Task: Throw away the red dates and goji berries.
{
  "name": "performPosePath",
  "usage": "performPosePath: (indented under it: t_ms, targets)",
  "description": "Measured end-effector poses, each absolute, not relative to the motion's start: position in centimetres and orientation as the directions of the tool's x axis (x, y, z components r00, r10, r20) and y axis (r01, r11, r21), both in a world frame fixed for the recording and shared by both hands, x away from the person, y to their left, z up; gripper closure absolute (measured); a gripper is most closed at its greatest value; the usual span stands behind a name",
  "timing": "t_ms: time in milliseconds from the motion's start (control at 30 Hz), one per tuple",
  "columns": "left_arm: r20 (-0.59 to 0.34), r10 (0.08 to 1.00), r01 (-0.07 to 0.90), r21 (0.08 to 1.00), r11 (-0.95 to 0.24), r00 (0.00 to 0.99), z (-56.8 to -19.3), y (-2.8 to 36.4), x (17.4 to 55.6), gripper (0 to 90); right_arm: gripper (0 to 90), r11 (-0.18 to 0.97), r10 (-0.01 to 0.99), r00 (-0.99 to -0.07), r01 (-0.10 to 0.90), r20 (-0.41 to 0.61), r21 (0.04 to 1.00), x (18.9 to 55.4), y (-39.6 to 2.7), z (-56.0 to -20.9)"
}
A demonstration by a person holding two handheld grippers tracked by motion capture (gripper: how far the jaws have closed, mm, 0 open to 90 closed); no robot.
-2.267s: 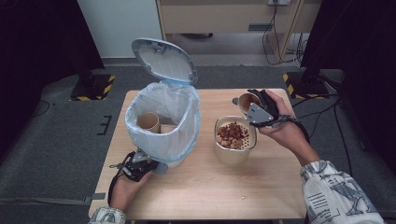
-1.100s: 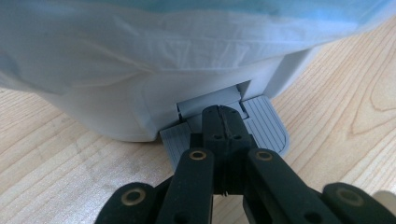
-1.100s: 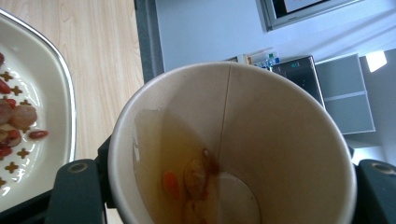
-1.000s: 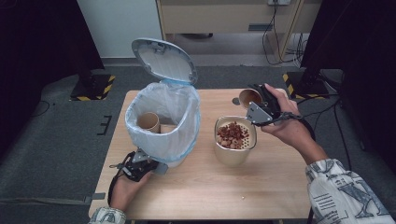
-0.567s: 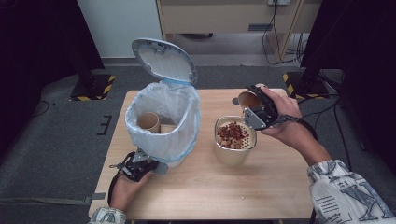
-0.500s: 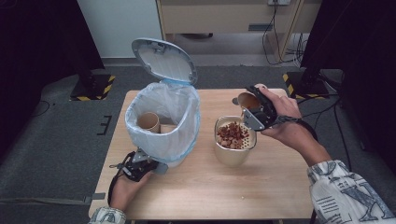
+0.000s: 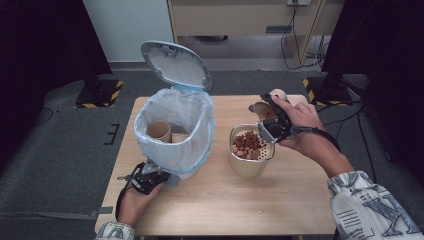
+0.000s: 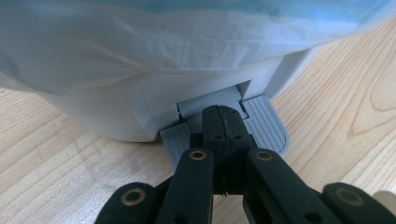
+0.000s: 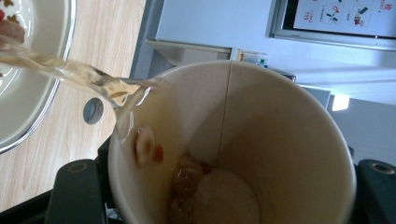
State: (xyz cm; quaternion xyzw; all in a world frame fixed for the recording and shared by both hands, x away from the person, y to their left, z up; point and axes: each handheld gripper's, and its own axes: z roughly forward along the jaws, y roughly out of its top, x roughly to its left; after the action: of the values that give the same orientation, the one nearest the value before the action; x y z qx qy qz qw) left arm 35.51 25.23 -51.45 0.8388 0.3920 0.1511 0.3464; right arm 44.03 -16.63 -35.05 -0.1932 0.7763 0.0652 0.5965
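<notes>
My right tool [image 7: 270, 117] is clamped on a paper cup [image 9: 233, 140], a jaw on either side of its wall, and holds it tipped over the strainer bowl [image 7: 250, 155] in the middle of the bench [image 7: 300, 200]. Liquid [image 9: 70, 70] runs off the cup's lip toward the bowl. A few solid bits [image 9: 184, 179] sit near the cup's bottom. Red-brown solids [image 7: 245, 142] lie piled in the strainer.

My left tool [image 8: 223, 135] has its jaws together, tips pressing on the grey pedal [image 8: 261, 128] of the bin [image 7: 175, 135]. The lid [image 7: 175, 65] stands open. Another cup [image 7: 159, 131] lies inside the white liner [image 8: 140, 42].

Risks, as I judge them:
- The stream leaves the lip sideways; tipped harder or swung, it could overshoot the bowl's rim and wet the bench.
- Paper wall is soft and wet. A tighter squeeze could buckle it and slop the contents; a looser one could let the cup slide out into the bowl.
- The remaining solids may drop all at once and splash.
- If my left tool slides off the pedal, the lid comes down, likely just as the emptied cup heads for the bin.
</notes>
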Motion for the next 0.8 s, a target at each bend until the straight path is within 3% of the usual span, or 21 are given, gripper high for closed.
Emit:
performPosePath:
  t_ms: [433,800]
  targets:
    - [-0.018,0.762,0.553,0.699,-0.454,0.647,-51.44,25.23,35.51,90.0,28.1,0.911,-0.257,-0.181,-0.373,-0.949,-0.175,43.84,-16.51,-34.80]
    - [-0.017,0.762,0.553,0.699,-0.453,0.647,-51.44,25.22,35.51,90.0,28.2,0.886,-0.345,-0.131,-0.373,-0.930,-0.276,43.57,-16.21,-35.23]
